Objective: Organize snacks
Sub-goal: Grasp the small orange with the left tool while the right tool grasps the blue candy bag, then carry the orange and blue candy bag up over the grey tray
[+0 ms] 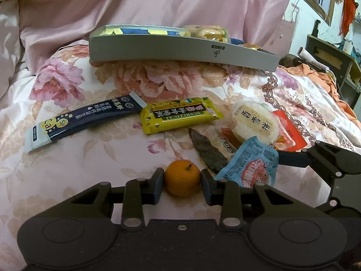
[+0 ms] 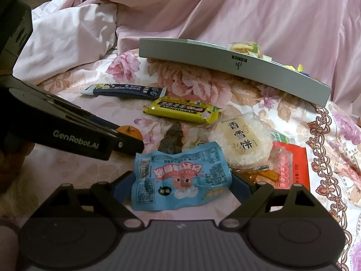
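My left gripper is shut on a small orange that rests on the floral bedspread; its pads touch both sides. The orange also shows in the right wrist view behind the left gripper's body. My right gripper is wide open around a light blue snack packet, fingers on each side; whether they touch it I cannot tell. The packet also shows in the left wrist view. A grey box holding a few snacks lies at the back, also seen from the right.
Loose on the bedspread: a dark blue stick sachet, a yellow bar, a round rice cracker pack, a dark seaweed strip, red packets. Pink bedding is piled behind the box.
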